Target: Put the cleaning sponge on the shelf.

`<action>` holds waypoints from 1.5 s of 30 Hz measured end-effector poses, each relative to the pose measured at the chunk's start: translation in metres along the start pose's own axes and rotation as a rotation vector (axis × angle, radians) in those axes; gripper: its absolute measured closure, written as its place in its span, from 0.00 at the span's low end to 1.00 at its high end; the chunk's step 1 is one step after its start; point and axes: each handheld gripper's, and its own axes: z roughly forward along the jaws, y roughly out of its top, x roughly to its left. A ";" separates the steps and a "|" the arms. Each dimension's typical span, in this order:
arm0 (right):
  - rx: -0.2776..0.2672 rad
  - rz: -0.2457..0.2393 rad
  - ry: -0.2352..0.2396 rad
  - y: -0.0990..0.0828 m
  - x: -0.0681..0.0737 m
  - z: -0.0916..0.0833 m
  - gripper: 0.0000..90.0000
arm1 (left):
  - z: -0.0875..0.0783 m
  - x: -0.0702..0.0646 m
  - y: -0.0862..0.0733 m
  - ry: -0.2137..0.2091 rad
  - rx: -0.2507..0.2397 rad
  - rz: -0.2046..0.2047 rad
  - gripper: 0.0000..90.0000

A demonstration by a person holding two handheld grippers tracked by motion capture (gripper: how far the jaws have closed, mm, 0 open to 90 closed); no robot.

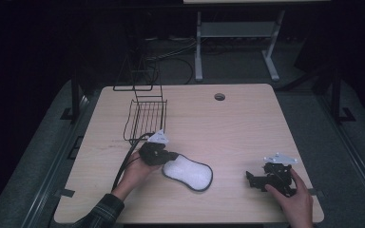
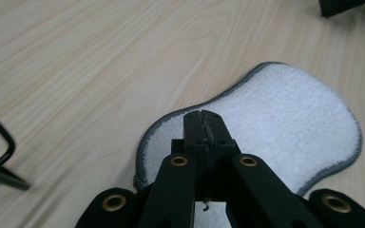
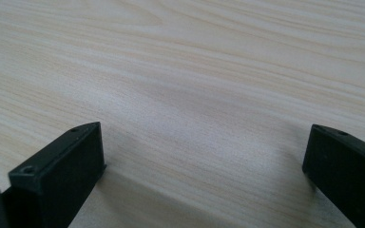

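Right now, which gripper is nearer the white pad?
Left. The left gripper sits over the white pad's near end, jaws closed. The right gripper is off to the pad's right, apart from it, jaws open over the table.

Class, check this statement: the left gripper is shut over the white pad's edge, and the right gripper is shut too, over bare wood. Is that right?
Not quite. The right gripper is open: the right gripper view shows its jaws wide apart over bare table. The left gripper is indeed shut over the white pad.

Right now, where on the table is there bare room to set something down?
Bare wood runs from the wire rack right past the hole, and between the white pad and right tool. Crowded where the left tool meets pad and rack.
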 end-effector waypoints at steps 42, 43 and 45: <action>0.000 0.001 0.000 0.000 0.000 0.000 0.00 | -0.030 -0.012 -0.041 0.015 0.052 -0.062 1.00; 0.000 0.001 0.000 0.000 0.000 0.000 0.00 | -0.030 -0.012 -0.041 0.015 0.052 -0.062 1.00; 0.000 0.001 0.000 0.000 0.000 0.000 0.00 | -0.034 -0.012 -0.044 0.022 0.052 -0.069 1.00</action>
